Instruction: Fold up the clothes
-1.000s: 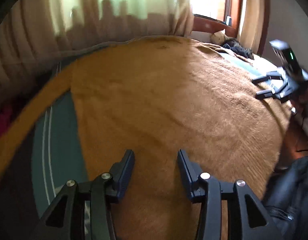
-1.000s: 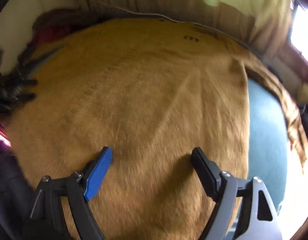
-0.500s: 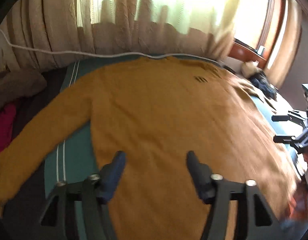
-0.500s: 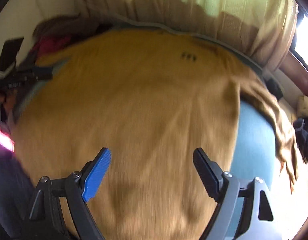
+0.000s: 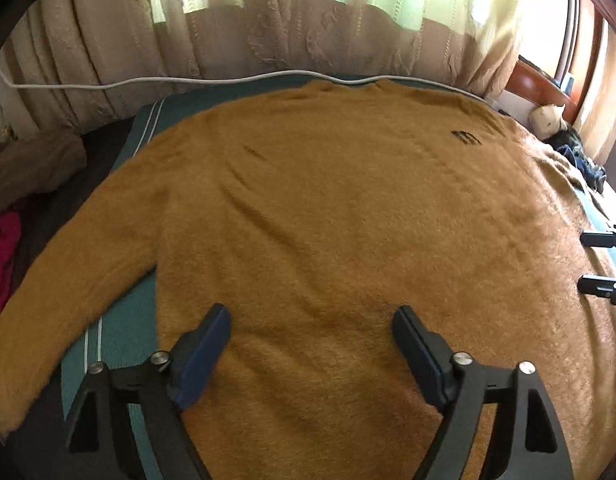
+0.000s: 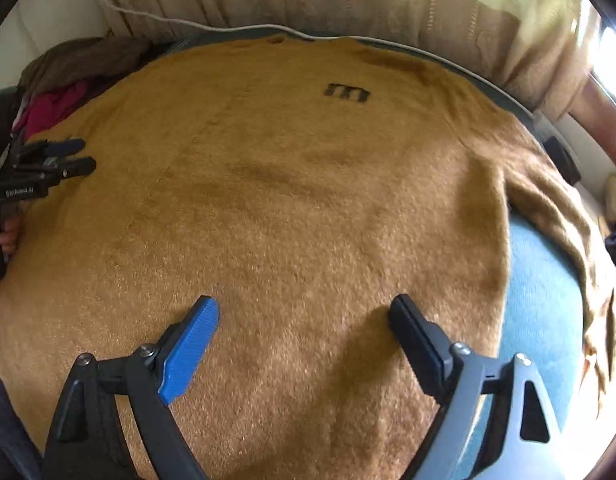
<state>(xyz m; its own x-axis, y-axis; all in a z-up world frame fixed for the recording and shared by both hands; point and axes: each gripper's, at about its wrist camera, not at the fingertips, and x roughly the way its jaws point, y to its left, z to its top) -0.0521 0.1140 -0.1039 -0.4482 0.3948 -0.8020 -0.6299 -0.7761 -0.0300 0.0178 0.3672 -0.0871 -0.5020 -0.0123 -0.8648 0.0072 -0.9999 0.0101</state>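
From the left wrist view I see my left gripper [image 5: 310, 354] with its jaws spread wide; they have just been opening, and nothing sits between them but the sweater's surface beneath. The mustard sweater [image 5: 328, 208] lies flat and face up, filling the middle of the frame, its collar at the top centre and a small dark logo [image 5: 464, 137] toward the upper right. One sleeve [image 5: 63, 292] runs down to the lower left corner. My left gripper hangs over the lower body of the garment, near its left side edge.

In the right wrist view my right gripper [image 6: 303, 338] is likewise released, jaws wide apart, empty, over the sweater's lower half. The garment's side edge passes just right of the right finger [image 6: 418, 340], and the other sleeve [image 6: 564, 224] trails down the right of the frame. The left gripper shows at the left edge of this view, with part of a hand [image 6: 7, 232] below it.

The sweater rests on a teal bedcover [image 5: 121, 332] with pale stripes. A white cable [image 5: 167, 80] runs along the bed's far edge, in front of beige curtains [image 5: 235, 28] lit from behind. A heap of brown and red clothes [image 5: 11, 200] lies at the left edge, and a wooden frame [image 5: 548, 80] stands at the upper right.
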